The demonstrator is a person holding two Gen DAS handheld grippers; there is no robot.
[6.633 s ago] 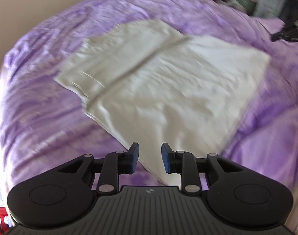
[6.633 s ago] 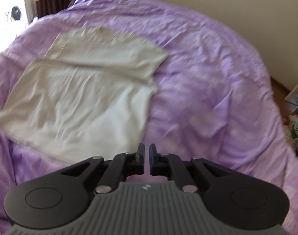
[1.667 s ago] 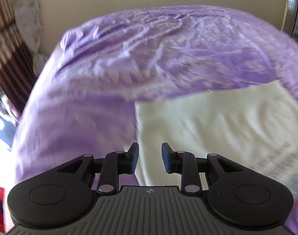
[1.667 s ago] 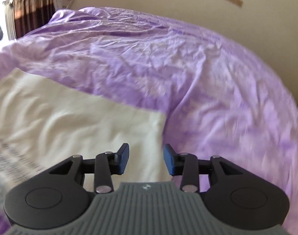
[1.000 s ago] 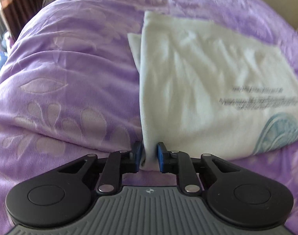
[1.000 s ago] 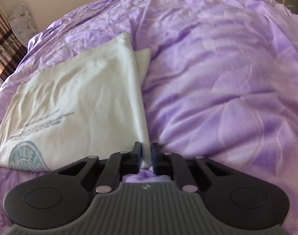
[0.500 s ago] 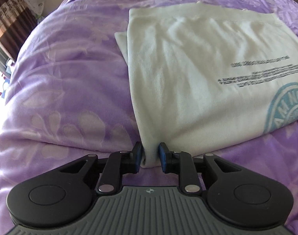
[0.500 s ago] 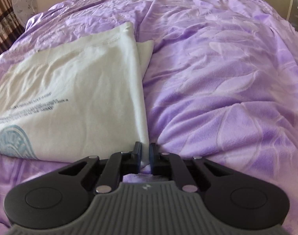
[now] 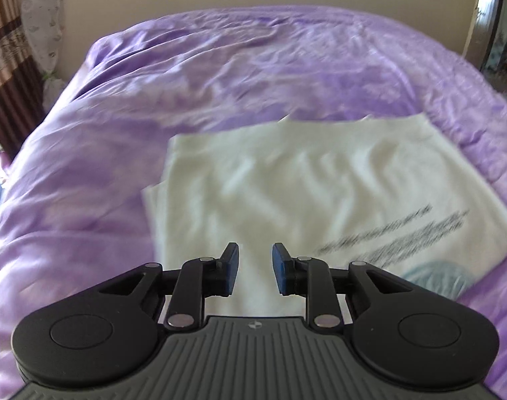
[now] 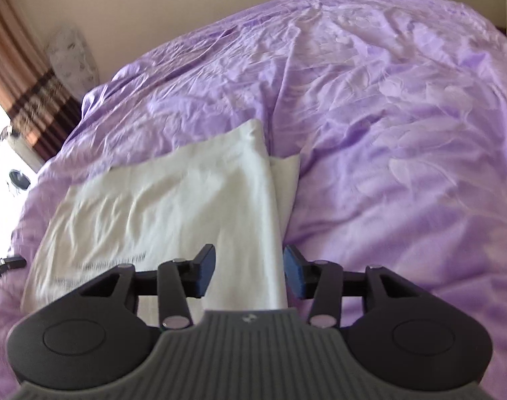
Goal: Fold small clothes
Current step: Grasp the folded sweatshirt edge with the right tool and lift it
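Tongs: L (image 9: 254, 268) spread, R (image 10: 249, 268) spread wider, both empty above folded shirt (image 9: 303, 183)

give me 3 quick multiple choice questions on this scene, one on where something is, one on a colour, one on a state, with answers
1. Where does the white shirt lie?
A. on the bedspread
B. on a chair
C. on the floor

2. What colour is the bedspread?
A. green
B. purple
C. red

3. How do the jaws of the left gripper and right gripper stand?
A. both shut on the shirt
B. one open, one shut
C. both open

Answers:
1. A, the folded shirt lies flat with purple cloth showing past three of its edges.
2. B, the cover is purple in both wrist views.
3. C, each view shows a clear gap between the blue pads, with nothing gripped.
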